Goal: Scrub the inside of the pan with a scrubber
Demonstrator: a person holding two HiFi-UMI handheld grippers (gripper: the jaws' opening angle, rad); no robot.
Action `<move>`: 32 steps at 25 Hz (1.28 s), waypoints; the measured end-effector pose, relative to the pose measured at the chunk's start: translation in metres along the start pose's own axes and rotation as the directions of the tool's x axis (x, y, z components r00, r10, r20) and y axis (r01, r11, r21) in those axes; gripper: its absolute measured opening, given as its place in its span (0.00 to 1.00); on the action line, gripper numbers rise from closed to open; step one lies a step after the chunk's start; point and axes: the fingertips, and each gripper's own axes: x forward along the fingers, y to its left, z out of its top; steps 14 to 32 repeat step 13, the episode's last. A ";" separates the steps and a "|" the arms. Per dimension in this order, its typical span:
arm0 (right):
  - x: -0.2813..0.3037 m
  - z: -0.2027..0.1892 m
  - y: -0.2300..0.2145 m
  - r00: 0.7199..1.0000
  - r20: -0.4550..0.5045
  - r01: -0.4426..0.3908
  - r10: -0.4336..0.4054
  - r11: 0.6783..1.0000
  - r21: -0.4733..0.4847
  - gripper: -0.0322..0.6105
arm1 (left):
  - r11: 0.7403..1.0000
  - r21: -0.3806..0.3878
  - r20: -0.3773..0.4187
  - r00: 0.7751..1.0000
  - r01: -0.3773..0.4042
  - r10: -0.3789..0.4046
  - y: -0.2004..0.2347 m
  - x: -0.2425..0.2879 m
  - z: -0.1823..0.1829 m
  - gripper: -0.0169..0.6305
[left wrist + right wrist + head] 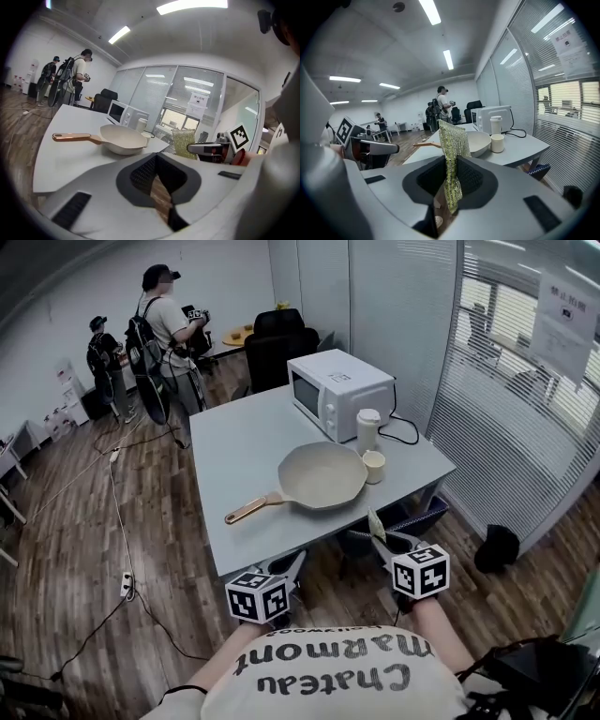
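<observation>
At the near edge of the grey table [246, 451], toward 6 o'clock in the head view, both grippers are held off the tabletop, short of it. The left gripper [296, 561] sits at about 7 o'clock from the pan [321, 474]. Its jaws are pressed together with nothing between them, and only wooden floor [89, 549] shows through the gap behind their tips. The right gripper [380, 535] sits at about 5 o'clock from the pan. Its jaws are clamped on a yellow-green scrubber [375, 521], which stands upright out of them like a thin flat sheet.

The pan lies on the table close to the near edge, cream-coloured, open side up. Its copper-toned handle [251, 510] points to about 8 o'clock. The inside looks bare, and neither gripper touches it.

A small cup [373, 466] stands just beside the pan's rim at 3 o'clock. A lidded cup [368, 430] stands at 1 o'clock from the pan, right by the white microwave [337, 390], which fills the 12 o'clock side of the table.

Beyond the table at 12 o'clock is a black chair [281, 343]. Two people [161, 329] stand well away at 10 to 11 o'clock. A dark bag [497, 547] rests on the floor at 4 o'clock from the table.
</observation>
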 end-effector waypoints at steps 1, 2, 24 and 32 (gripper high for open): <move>-0.004 -0.003 -0.002 1.000 0.001 0.002 -0.002 1.000 0.002 0.16 | 1.000 -0.008 0.000 1.000 -0.001 0.001 -0.003 -0.002 -0.003 0.02; -0.008 -0.005 -0.004 1.000 0.002 0.004 -0.004 1.000 0.003 0.16 | 1.000 -0.014 0.001 1.000 -0.002 0.002 -0.007 -0.003 -0.006 0.02; -0.040 -0.034 0.001 1.000 -0.026 0.004 -0.005 1.000 -0.019 0.16 | 1.000 -0.024 0.005 1.000 -0.020 0.020 -0.032 -0.026 -0.036 0.02; -0.040 -0.034 0.001 1.000 -0.026 0.004 -0.005 1.000 -0.019 0.16 | 1.000 -0.024 0.005 1.000 -0.020 0.020 -0.032 -0.026 -0.036 0.02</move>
